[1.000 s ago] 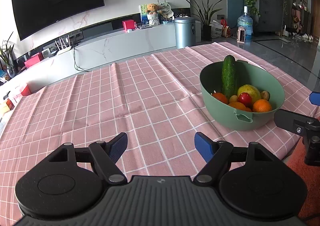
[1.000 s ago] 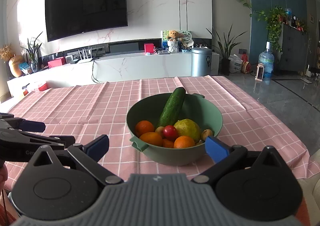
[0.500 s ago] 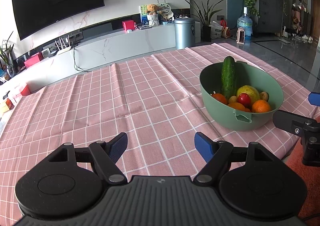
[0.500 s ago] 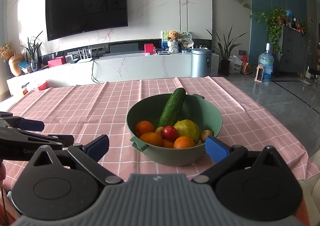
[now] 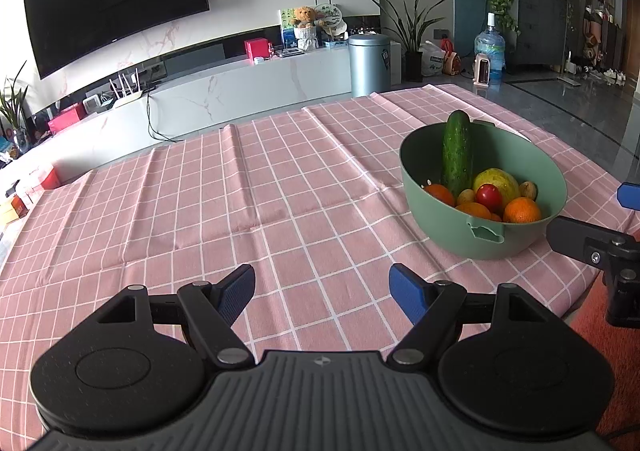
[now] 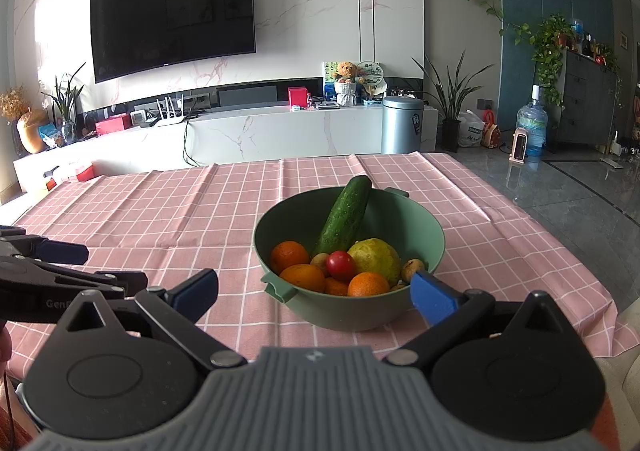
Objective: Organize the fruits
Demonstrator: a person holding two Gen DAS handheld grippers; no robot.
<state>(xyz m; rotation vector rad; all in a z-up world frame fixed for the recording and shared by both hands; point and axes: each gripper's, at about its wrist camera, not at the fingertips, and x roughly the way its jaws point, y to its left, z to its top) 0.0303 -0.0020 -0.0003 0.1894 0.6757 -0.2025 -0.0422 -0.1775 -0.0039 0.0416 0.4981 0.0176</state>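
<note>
A green bowl (image 6: 432, 239) (image 5: 532, 243) stands on the pink checked tablecloth (image 5: 240, 203). It holds a cucumber (image 6: 346, 217) leaning upright, several oranges (image 6: 302, 277), a red tomato (image 6: 340, 265), a yellow-green fruit (image 6: 376, 257) and small brown fruits. My right gripper (image 6: 316, 293) is open and empty, just in front of the bowl's near side. My left gripper (image 5: 322, 289) is open and empty over bare cloth, left of the bowl. The right gripper's finger shows at the left wrist view's right edge (image 5: 588, 241).
The table's front edge drops off at the right (image 6: 600, 331). Beyond the table stand a white TV bench (image 6: 280, 131), a wall TV (image 6: 172, 15), a metal bin (image 6: 402, 125) and plants. The left gripper's fingers (image 6: 44, 251) show at the right view's left edge.
Both views have shifted very slightly; the bowl sits a touch lower and nearer. Both grippers stay open and empty.
</note>
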